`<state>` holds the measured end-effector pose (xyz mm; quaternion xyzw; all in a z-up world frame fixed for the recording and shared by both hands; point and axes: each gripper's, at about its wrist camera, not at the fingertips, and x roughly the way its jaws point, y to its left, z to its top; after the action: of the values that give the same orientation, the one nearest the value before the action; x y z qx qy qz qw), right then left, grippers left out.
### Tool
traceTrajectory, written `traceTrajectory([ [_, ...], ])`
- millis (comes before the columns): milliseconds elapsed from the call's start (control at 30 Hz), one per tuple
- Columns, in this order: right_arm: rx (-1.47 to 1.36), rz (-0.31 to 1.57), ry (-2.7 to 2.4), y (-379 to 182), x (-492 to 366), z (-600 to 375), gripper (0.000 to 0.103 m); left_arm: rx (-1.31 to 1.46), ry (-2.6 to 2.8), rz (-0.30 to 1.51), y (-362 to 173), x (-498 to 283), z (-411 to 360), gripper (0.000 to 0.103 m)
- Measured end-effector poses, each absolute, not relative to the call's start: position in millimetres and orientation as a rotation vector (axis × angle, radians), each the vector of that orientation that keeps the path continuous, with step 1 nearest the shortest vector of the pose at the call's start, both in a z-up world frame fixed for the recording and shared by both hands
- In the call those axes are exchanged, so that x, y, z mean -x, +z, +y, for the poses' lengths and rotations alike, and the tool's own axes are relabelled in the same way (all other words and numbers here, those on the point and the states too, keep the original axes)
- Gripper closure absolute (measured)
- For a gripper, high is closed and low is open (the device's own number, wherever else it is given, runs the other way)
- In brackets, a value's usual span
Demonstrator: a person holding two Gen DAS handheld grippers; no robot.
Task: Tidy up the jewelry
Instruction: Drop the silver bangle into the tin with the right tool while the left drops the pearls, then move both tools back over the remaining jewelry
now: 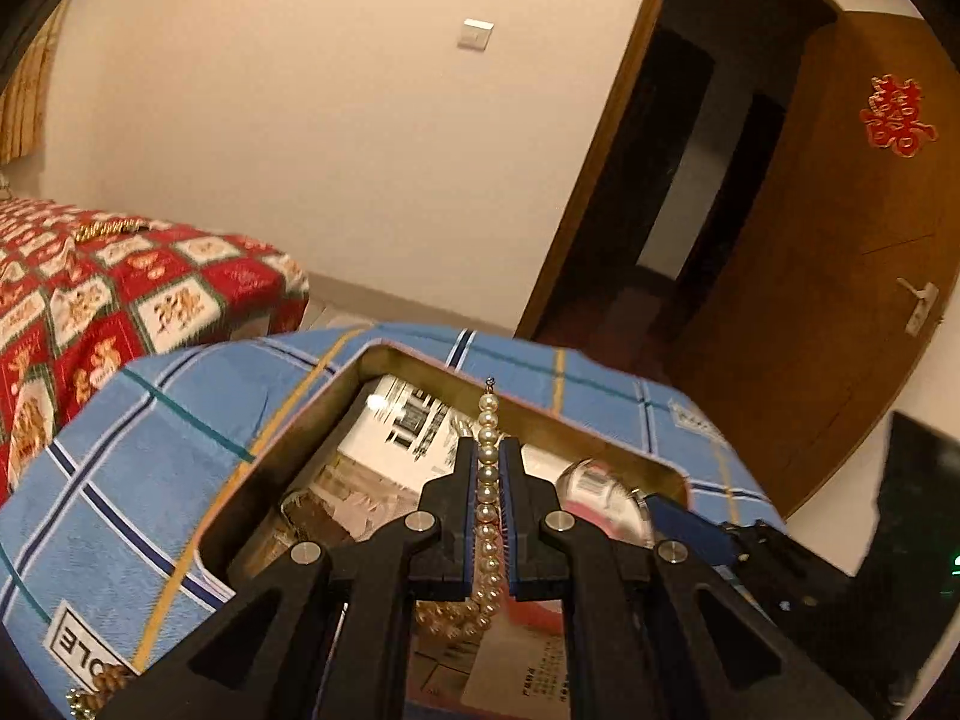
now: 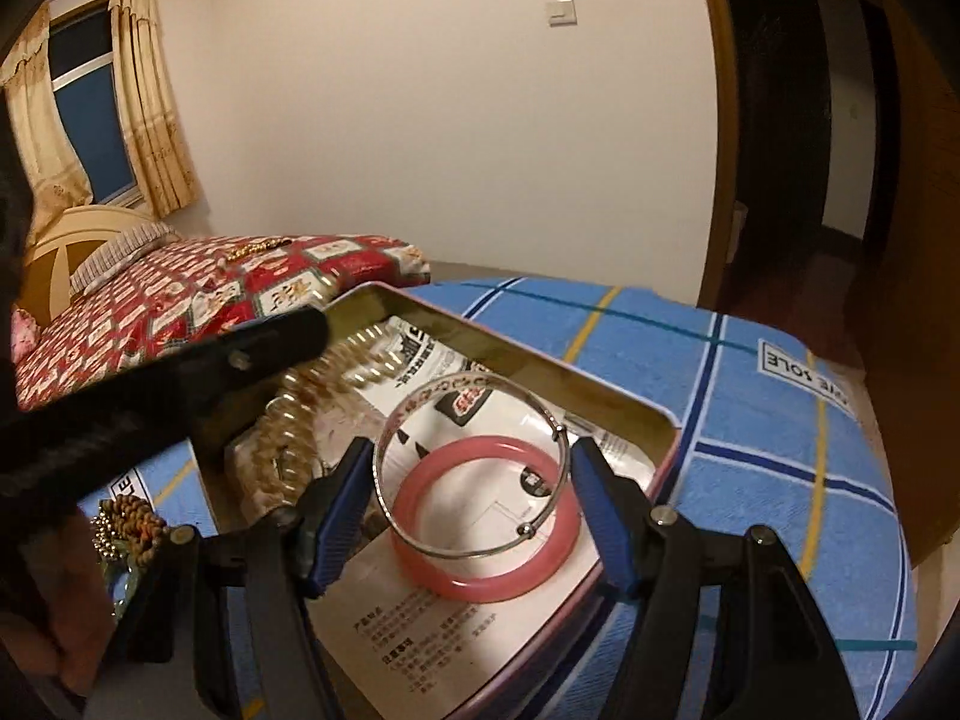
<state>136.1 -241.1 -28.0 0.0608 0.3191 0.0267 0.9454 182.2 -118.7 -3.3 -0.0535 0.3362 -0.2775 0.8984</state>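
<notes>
At frame centre, the left gripper (image 1: 489,468) pinches a pearl strand (image 1: 487,483) over the tin (image 1: 414,360); the right gripper (image 2: 471,501) clasps a silver bangle (image 2: 420,519) above a pink bangle (image 2: 420,564).

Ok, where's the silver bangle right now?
In the right wrist view the silver bangle is held between the right gripper's blue pads, above the pink bangle lying in the open tin.
</notes>
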Motion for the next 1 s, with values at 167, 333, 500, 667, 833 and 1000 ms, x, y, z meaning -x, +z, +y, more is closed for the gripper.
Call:
traceTrajectory([
  [167,-0.130,0.662,0.082,-27.8,-136.2,-241.0,0.033,0.118,-0.508,0.759,-11.9,-191.1,-117.9,0.088],
  [333,-0.143,0.638,0.092,-27.1,-134.6,-246.2,0.022,0.160,-0.468,0.718,6.0,-182.3,-104.3,0.041],
  [500,-0.179,0.578,0.022,-20.7,-128.0,-257.4,0.021,0.132,-0.395,0.667,25.2,-160.0,-81.8,0.039],
  [667,-0.260,0.528,-0.028,-13.7,-117.5,-275.2,0.021,0.106,-0.350,0.651,21.7,-128.3,-59.3,0.039],
  [833,-0.239,0.476,-0.042,-7.3,-102.6,-268.7,0.020,0.081,-0.359,0.652,7.7,-91.8,-58.3,0.039],
  [1000,-0.232,0.488,-0.056,-10.9,-93.2,-257.7,0.018,0.020,-0.399,0.653,-1.9,-68.0,-76.3,0.039],
])
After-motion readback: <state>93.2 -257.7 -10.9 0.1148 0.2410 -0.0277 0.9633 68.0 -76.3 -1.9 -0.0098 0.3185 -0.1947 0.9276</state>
